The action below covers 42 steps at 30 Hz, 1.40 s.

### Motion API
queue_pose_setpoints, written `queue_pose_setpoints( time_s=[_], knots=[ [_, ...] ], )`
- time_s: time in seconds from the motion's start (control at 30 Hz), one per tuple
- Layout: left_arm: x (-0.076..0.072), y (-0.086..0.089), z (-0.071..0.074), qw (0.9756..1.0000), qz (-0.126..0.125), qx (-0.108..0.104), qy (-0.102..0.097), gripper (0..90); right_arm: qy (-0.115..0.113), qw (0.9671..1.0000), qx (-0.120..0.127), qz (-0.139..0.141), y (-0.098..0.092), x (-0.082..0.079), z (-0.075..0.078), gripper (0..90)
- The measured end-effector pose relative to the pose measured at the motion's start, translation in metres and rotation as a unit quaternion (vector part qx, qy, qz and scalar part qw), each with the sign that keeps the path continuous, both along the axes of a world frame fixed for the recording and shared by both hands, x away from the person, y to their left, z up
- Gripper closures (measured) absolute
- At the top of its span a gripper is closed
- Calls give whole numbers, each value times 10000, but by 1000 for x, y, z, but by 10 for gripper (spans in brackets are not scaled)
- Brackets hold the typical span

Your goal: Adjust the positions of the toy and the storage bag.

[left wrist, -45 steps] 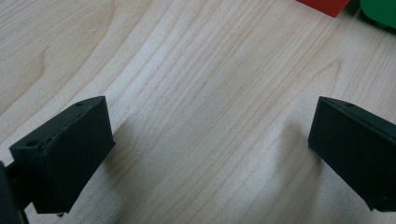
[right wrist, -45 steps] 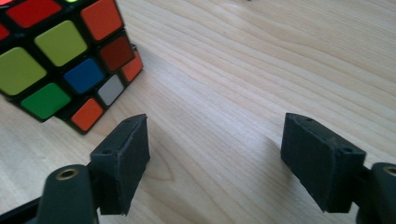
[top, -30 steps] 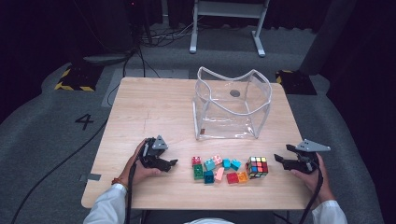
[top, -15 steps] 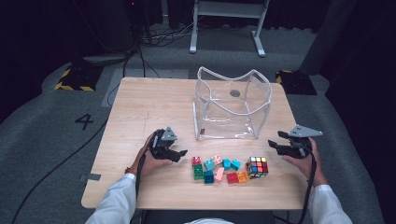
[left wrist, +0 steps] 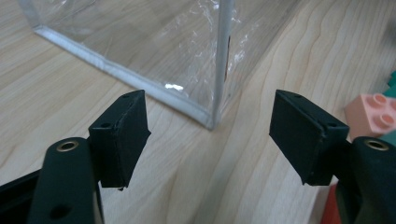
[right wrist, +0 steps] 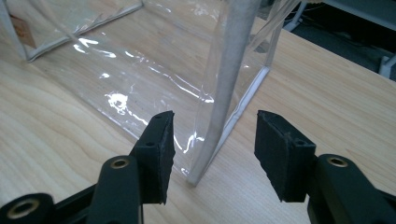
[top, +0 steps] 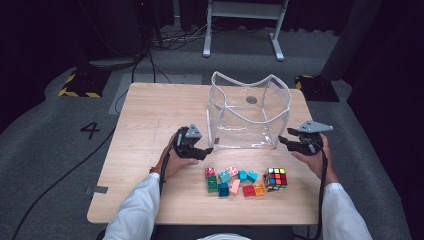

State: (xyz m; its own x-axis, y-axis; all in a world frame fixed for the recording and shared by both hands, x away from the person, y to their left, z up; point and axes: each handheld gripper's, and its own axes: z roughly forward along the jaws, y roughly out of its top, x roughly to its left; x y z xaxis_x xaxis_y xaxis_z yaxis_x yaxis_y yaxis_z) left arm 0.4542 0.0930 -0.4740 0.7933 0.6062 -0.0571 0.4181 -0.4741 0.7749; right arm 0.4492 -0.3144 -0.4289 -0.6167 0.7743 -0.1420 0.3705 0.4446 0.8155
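Observation:
A clear plastic bag (top: 248, 121) stands open on the wooden table (top: 150, 112). My left gripper (top: 206, 149) is at the bag's front left corner, and my left gripper (left wrist: 210, 135) faces that corner seam (left wrist: 217, 84). Its jaws have just been closing, with a gap between them and nothing in it. My right gripper (top: 283, 141) is at the bag's front right corner. In the right gripper view my right gripper (right wrist: 212, 149) has the white corner seam (right wrist: 224, 84) between its jaws, which have just been closing and do not touch it.
Several small colored blocks (top: 232, 180) lie in a cluster near the table's front edge, with a color cube (top: 275, 178) at their right. A pink block (left wrist: 376, 112) sits beside the left jaws. Beyond the table are grey floor, cables and a white stand (top: 242, 20).
Both hands have moved forward and inward from the table's front toward the bag's front corners. Both grippers' jaws stand narrower than before.

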Motion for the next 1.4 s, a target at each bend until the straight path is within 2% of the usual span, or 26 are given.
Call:
queue_pose_setpoints(
  time_s=[0.03,0.1,0.17,0.2,0.27,0.3,0.37,0.4,0.43,0.5,0.53,0.57,0.6,0.63,0.67,0.77,0.8,0.83,0.9,0.93,0.97,1.0,1.07,1.17,1.3,1.4],
  knots=[
    [2,-3,2,9999,22,56,-138,289,-37,10000,-22,15,0,1,1,492],
    [4,-6,2,10000,-2,-2,-78,299,-51,10000,11,16,2,2,1,517],
    [6,-12,6,9999,-23,1,-139,316,-32,10000,6,8,2,4,1,522],
    [8,-15,8,9998,19,1,-196,330,19,10000,76,37,2,6,0,559],
    [12,-20,11,9998,27,-83,-182,341,11,9999,136,33,3,7,0,575],
    [13,-22,13,9998,23,-165,-142,377,13,9998,172,94,4,10,1,606],
    [16,-26,17,9995,31,-177,-272,392,-2,9998,172,88,6,11,2,634],
    [16,-29,18,9995,10,-202,-251,439,0,9997,221,84,8,12,2,671],
    [16,-34,21,9993,-57,-175,-339,506,-5,9997,211,139,8,12,2,691],
    [16,-36,22,9991,-83,-153,-374,612,-82,9999,77,76,11,11,2,746],
    [16,-40,23,9990,-40,-52,-435,663,-90,9999,73,65,11,10,2,779],
    [16,-40,23,9990,-40,-52,-435,704,-90,9999,73,65,11,10,2,779],
    [17,-41,23,9982,121,95,-571,759,-89,9999,85,97,8,10,2,828],
    [18,-39,24,9983,44,99,-574,809,-92,9998,149,91,8,10,2,853],
    [18,-38,24,9988,12,51,-496,827,-102,9998,154,114,7,9,2,870],
    [19,-33,25,9985,45,98,-533,843,-111,9994,194,246,7,7,1,875],
    [18,-32,24,9990,63,-4,-437,843,-111,9994,194,246,7,7,1,875],
    [16,-27,25,9987,87,49,-510,844,-109,9992,169,356,10,3,1,875],
    [13,-22,25,9986,72,38,-523,843,-85,9987,192,472,12,-2,1,875],
    [12,-19,25,9991,5,1,-434,842,-66,9982,218,549,12,-4,1,876],
    [12,-19,25,9991,5,1,-434,842,-70,9979,229,603,13,-7,1,875],
    [9,-13,26,9988,15,2,-483,841,-60,9976,257,637,14,-10,1,875],
    [5,-8,27,9990,5,-59,-441,838,-38,9968,310,732,15,-15,1,875],
    [2,-4,27,9989,16,-96,-461,835,-45,9959,328,847,16,-22,0,875],
    [-8,1,27,9991,-5,-170,-386,823,-66,9949,336,946,19,-31,-1,875],
    [-15,4,27,9991,-112,-192,-373,820,-57,9942,362,1014,18,-37,-1,875]
  ],
)
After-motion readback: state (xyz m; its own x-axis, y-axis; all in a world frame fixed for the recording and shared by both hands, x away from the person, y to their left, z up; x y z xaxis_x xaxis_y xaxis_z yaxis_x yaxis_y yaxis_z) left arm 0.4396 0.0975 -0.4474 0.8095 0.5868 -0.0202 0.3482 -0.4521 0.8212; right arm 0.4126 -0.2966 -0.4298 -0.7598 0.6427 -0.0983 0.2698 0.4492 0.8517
